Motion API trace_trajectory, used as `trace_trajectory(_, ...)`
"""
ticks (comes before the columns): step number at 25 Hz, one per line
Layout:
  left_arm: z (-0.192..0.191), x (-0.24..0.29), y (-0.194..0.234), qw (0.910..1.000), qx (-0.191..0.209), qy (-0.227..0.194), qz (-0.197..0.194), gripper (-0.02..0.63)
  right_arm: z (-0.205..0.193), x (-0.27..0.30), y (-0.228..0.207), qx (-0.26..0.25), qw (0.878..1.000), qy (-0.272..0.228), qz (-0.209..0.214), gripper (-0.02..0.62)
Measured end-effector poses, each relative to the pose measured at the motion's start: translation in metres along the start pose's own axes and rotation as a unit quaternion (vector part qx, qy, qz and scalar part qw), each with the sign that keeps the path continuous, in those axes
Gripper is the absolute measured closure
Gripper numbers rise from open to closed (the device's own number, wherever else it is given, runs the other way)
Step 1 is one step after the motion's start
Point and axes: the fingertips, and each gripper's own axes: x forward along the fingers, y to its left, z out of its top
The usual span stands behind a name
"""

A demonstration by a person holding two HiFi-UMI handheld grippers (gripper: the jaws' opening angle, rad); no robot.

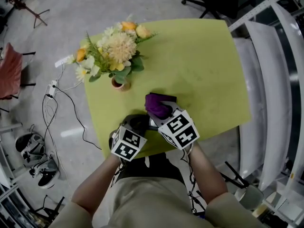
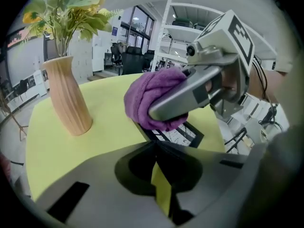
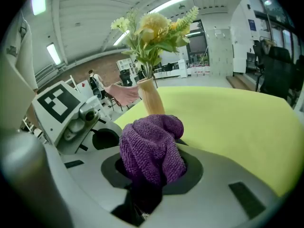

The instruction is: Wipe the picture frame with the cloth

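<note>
Picture frame (image 2: 183,133), black, is located at the near edge of the bench (image 1: 204,65) and pinched at one corner by the left gripper (image 2: 155,146), while the purple cloth (image 3: 151,148), clamped in the right gripper (image 3: 148,175), is pressed onto its face, so wiping is judged under way but unfinished.

Left gripper view: picture frame (image 2: 187,133) mostly covered by cloth (image 2: 147,96) and right gripper (image 2: 164,107), one corner shows, print too small to read; flowers (image 2: 76,6) cut by top edge. Head view: frame hidden under left gripper (image 1: 137,126) and right gripper, vase (image 1: 119,83) mostly under flowers. Right gripper view: jaw tips buried in cloth, frame hidden behind it
</note>
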Motion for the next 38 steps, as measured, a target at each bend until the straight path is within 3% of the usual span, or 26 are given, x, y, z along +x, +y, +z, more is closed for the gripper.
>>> trace_trajectory(9,-0.003,0.000,0.002,1.0000,-0.004,-0.004,-0.006,0.598,-0.035,0.012,-0.010,-0.026,0.996,0.063,-0.051,0.488)
trace_trajectory(20,-0.003,0.001,0.005,0.9997,-0.016,-0.009,-0.014,0.598,-0.056,-0.052,-0.050,0.021,0.984,0.087,-0.151,0.491)
trace_trajectory(22,-0.002,0.001,0.004,0.9997,-0.015,-0.009,-0.018,0.598,-0.044,-0.061,-0.044,0.047,0.988,0.053,-0.140,0.492)
trace_trajectory(27,-0.002,0.001,0.004,0.9996,-0.015,-0.010,-0.020,0.598,-0.020,-0.044,0.002,0.068,0.997,0.002,-0.048,0.492)
trace_trajectory(33,-0.003,0.001,0.003,0.9997,-0.009,-0.009,-0.021,0.598,-0.045,-0.003,0.039,0.089,0.995,0.045,0.013,0.492)
trace_trajectory(38,-0.003,0.002,0.005,0.9996,-0.013,-0.011,-0.020,0.598,-0.067,0.003,0.051,0.055,0.995,0.076,0.031,0.491)
